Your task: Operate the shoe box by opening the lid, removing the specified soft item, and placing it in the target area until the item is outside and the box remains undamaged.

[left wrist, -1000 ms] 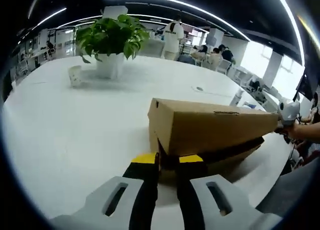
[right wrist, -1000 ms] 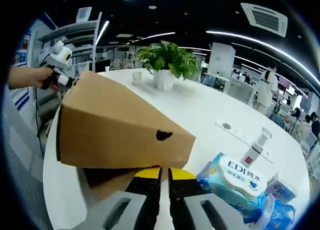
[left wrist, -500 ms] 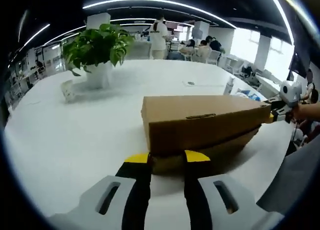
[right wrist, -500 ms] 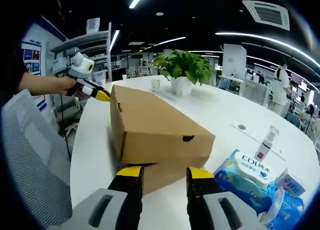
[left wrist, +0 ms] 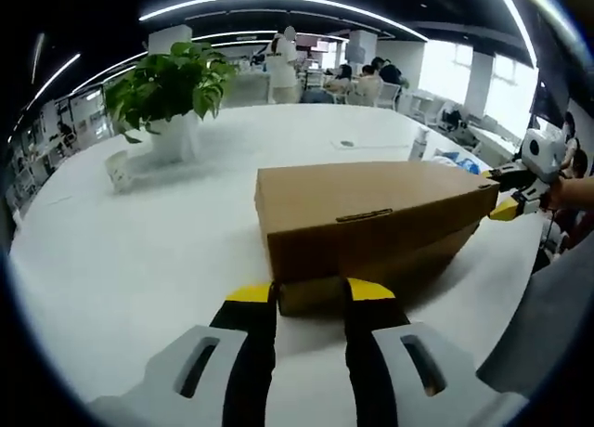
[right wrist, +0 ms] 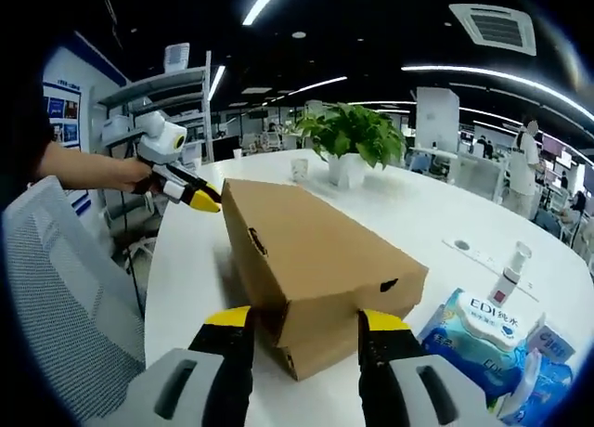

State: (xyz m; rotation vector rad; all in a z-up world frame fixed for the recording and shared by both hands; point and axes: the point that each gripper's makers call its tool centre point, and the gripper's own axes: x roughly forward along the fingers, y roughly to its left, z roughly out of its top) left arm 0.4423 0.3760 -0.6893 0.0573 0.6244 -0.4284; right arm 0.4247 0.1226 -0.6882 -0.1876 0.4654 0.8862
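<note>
A brown cardboard shoe box (left wrist: pixel 371 218) lies on the white table (left wrist: pixel 139 260), its lid down on the base. My left gripper (left wrist: pixel 311 292) stands open just short of the box's near end, yellow tips on either side of it. At the far end my right gripper (left wrist: pixel 510 200) shows beside the corner. In the right gripper view the same box (right wrist: pixel 316 255) runs away from my open right gripper (right wrist: pixel 304 320), and the left gripper (right wrist: pixel 190 193), held by a hand, sits at the far corner. What is inside the box is hidden.
A potted plant (left wrist: pixel 167 88) and a small cup (left wrist: pixel 118 170) stand at the back of the table. A pack of wet wipes (right wrist: pixel 483 339) and a slim bottle (right wrist: pixel 510 269) lie right of the box. A mesh chair (right wrist: pixel 65 297) stands at the table's edge.
Both grippers have gone from nearly shut at the lid's ends to open and drawn back a little. The lid, lifted one second ago, now rests down on the base.
</note>
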